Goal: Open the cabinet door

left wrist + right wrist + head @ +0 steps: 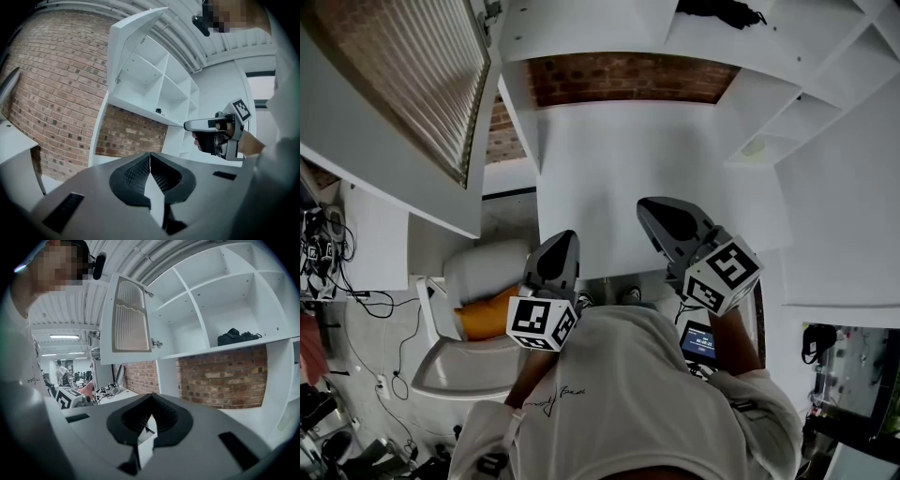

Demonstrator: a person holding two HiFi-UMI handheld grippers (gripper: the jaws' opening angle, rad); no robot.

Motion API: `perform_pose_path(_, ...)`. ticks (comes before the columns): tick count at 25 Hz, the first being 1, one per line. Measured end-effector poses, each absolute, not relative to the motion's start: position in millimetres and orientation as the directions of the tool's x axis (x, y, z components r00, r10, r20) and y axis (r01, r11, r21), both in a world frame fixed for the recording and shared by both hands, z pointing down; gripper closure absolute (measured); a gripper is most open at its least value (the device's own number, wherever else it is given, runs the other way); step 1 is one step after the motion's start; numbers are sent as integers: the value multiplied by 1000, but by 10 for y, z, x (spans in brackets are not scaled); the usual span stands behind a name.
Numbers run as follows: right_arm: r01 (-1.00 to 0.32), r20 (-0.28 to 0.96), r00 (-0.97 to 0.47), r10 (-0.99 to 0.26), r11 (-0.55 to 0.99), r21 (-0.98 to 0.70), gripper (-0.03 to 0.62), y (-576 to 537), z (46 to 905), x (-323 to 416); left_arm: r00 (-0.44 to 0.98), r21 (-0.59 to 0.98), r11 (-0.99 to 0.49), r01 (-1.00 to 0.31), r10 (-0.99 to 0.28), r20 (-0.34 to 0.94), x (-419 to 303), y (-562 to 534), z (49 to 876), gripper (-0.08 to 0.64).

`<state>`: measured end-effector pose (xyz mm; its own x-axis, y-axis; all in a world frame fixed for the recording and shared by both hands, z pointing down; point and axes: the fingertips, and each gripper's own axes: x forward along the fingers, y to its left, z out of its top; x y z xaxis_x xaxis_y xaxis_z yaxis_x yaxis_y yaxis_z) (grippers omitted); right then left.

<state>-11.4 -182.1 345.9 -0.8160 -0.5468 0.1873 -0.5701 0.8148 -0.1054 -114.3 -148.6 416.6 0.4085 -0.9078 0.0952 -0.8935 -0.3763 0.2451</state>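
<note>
The white cabinet door (pixel 398 98) with a ribbed glass panel stands swung open at the upper left, hinged to the white shelf unit (pixel 787 122). In the right gripper view the cabinet door (pixel 128 319) hangs open left of the open shelves. In the left gripper view the door (pixel 129 44) is tilted outward above the shelves. My left gripper (pixel 565 237) is shut and empty, held level over the white counter (pixel 656 169). My right gripper (pixel 650 206) is shut on nothing, to the right of the left one and apart from the door. The right gripper (pixel 190 125) also shows in the left gripper view.
A black object (pixel 236 337) lies on a shelf above the brick wall (pixel 220 376). A white chair (pixel 464 366) with an orange thing (pixel 483 314) stands at the lower left. Cables (pixel 342 281) trail over the floor at left. A person's white shirt (pixel 619 403) fills the bottom.
</note>
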Motion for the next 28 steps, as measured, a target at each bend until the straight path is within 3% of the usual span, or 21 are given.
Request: perform_pose_path(28, -753, 293, -656, -696, 631, -187, 569, -1747, 4100, 481, 412, 222, -381, -898, -904, 116, -1149, -1495, 4214, 543)
